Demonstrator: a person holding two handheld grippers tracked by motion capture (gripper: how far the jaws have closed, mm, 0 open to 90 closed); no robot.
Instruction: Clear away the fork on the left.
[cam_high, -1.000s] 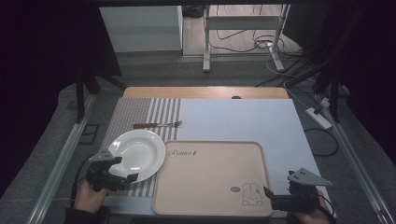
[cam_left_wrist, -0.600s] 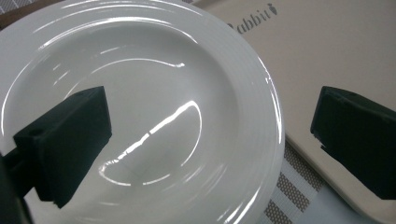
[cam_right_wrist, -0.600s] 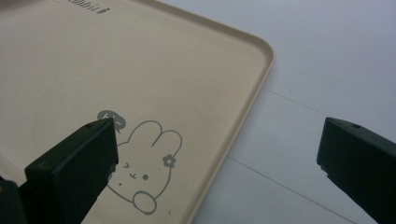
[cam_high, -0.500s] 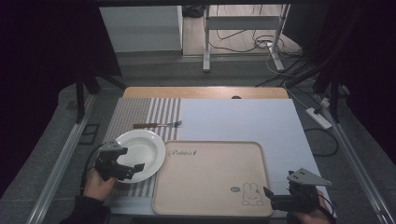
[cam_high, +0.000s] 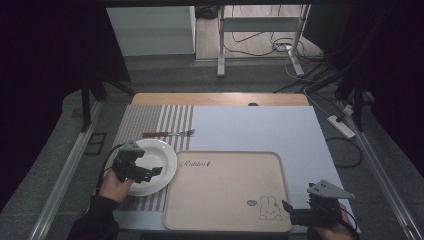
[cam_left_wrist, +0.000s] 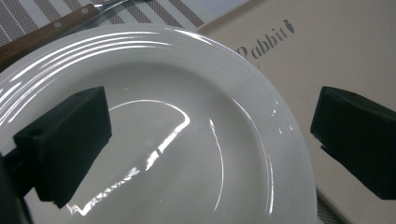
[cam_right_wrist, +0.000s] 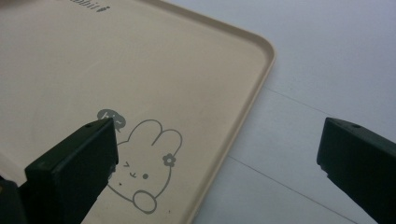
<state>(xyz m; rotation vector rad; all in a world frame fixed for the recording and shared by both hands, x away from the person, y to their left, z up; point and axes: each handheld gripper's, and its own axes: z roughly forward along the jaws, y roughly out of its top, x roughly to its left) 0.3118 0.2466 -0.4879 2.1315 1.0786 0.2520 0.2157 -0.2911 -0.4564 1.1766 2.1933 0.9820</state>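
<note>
The white plate sits on the striped mat at the near left, touching the left edge of the beige tray; nothing lies in either. The left gripper hovers over the plate with jaws wide apart, gripping nothing. The right gripper hangs at the tray's near right corner, jaws spread wide and holding nothing. A fork lies beyond the plate.

My left gripper moves forward from the table's near edge and now hangs over the white plate, jaws spread wide above its bowl, closer to the tray.
</note>
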